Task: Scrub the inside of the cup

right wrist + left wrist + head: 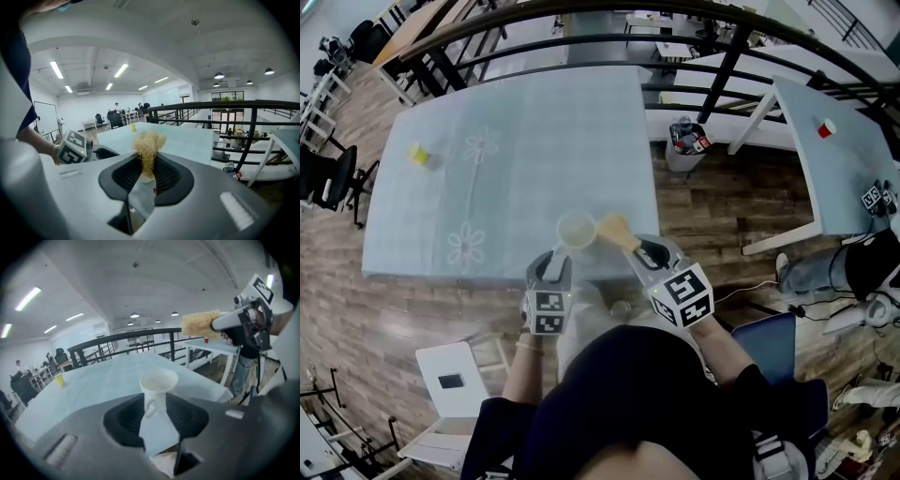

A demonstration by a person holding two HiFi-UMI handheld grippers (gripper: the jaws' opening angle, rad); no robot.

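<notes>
Two grips: left tongs (154, 401) clamp the white cup (159, 380). Right tongs (146, 171) pinch the tan scrubber (148, 145), nearly closed.

White cup (158, 383), tan scrubber (148, 146), pale-blue flowered tablecloth (525, 122)

Fibrous scrubber (148, 146) between right tongs (147, 169)

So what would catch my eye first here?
The white cup gripped in the left hand-held gripper, over the near edge of the pale blue table. Right beside it, the right hand-held gripper holds a straw-coloured fibrous scrubber. A small yellow cup stands alone at the table's far left.
</notes>
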